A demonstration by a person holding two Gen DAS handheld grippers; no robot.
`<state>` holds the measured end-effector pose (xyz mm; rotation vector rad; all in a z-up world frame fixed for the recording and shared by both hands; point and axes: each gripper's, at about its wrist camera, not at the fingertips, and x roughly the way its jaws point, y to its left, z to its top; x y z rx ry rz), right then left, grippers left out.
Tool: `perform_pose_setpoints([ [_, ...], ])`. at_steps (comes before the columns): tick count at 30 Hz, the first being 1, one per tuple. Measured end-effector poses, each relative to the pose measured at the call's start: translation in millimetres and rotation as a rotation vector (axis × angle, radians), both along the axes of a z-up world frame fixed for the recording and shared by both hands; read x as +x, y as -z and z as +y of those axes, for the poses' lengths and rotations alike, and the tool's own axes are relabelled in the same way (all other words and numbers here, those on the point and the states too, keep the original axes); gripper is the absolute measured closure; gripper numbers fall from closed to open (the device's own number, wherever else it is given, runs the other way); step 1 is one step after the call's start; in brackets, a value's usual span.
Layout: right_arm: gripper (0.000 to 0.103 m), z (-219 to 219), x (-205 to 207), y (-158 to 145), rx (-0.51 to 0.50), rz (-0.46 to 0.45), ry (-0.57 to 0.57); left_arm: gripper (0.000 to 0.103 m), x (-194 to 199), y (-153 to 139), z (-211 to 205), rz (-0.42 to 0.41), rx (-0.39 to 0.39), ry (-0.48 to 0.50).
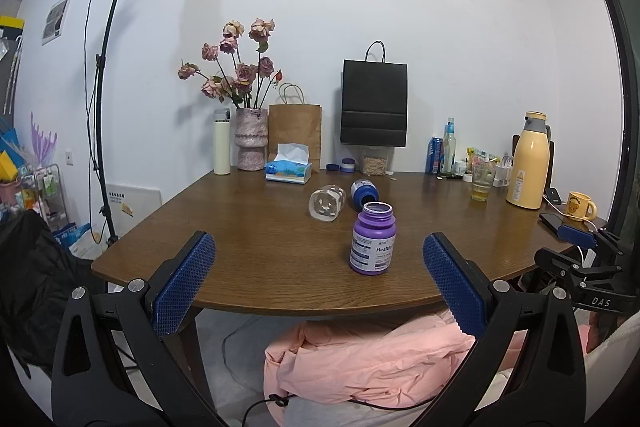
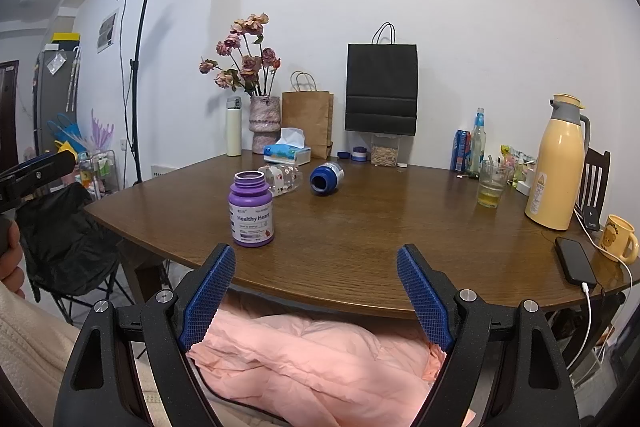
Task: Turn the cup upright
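Observation:
A clear cup with small printed figures (image 1: 327, 203) lies on its side on the brown table (image 1: 248, 227), its base toward me; it also shows in the right wrist view (image 2: 282, 179). A blue bottle (image 1: 363, 192) lies on its side beside it, open mouth toward me in the right wrist view (image 2: 326, 178). A purple open bottle (image 1: 373, 238) stands upright nearer the front edge, also in the right wrist view (image 2: 251, 215). My left gripper (image 1: 318, 279) is open and empty, off the table's front edge. My right gripper (image 2: 316, 287) is open and empty at the front edge.
Along the back stand a flower vase (image 1: 251, 139), white flask (image 1: 222, 143), tissue box (image 1: 289, 171), paper bags (image 1: 374, 103) and bottles. At right are a glass (image 2: 492, 183), yellow thermos (image 2: 558, 163), yellow mug (image 2: 618, 237) and charging phone (image 2: 574, 261). Pink cloth (image 2: 320, 359) lies below the edge.

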<state>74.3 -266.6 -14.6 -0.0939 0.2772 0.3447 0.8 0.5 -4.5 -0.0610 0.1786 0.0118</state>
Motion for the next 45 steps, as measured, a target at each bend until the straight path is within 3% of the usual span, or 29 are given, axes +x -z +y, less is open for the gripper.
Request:
perform_pose_setpoints([
  [38, 0.016, 3.7, 2.2, 9.0, 0.002, 0.018, 0.007, 0.000, -0.8, 0.8, -5.0, -0.012, 0.046, -0.009],
  [42, 0.016, -0.7, 13.5, 6.2, 0.023, 0.039, 0.020, 0.000, 19.0, 1.9, -3.5, -0.028, 0.110, -0.042],
  [45, 0.016, -3.0, 34.0, -7.9, 0.054, 0.023, 0.020, 0.000, 50.4, 3.0, 6.6, -0.004, 0.111, -0.062],
])
